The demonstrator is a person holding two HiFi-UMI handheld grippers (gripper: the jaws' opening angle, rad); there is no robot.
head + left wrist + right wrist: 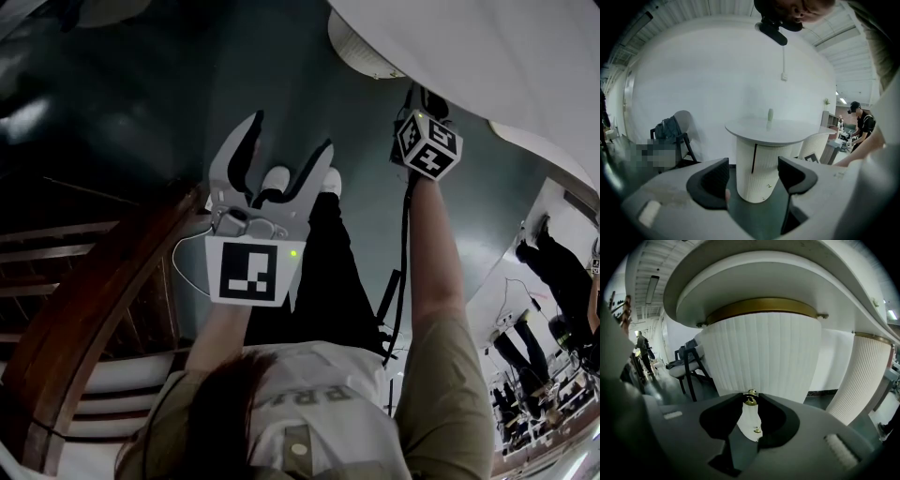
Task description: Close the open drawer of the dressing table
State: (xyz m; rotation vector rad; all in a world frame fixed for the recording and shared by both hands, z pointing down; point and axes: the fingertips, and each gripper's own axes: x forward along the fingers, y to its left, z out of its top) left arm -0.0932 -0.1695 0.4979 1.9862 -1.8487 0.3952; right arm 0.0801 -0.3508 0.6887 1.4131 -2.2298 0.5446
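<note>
Right gripper (751, 405) clamps the small round brass knob (750, 398) of the white fluted drawer front (759, 352). Left gripper (752, 178) gapes empty. Next, we judge, push inward.

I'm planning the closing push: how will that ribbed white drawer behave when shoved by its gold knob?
The drawer looks broad and rigid, so it should probably slide rather than flex. The small gold knob, pinched in the right tool, looks smooth and rounded; the grip might slip sideways.

The left gripper (291, 133) is pale grey with black-lined jaws, a black-and-white marker cube (246, 270) and a green light (293, 253). A black cable (405, 262) trails from the right gripper (751, 399). The person wears olive sleeves (450, 384), black trousers (323, 281) and white shoes (275, 178).
</note>
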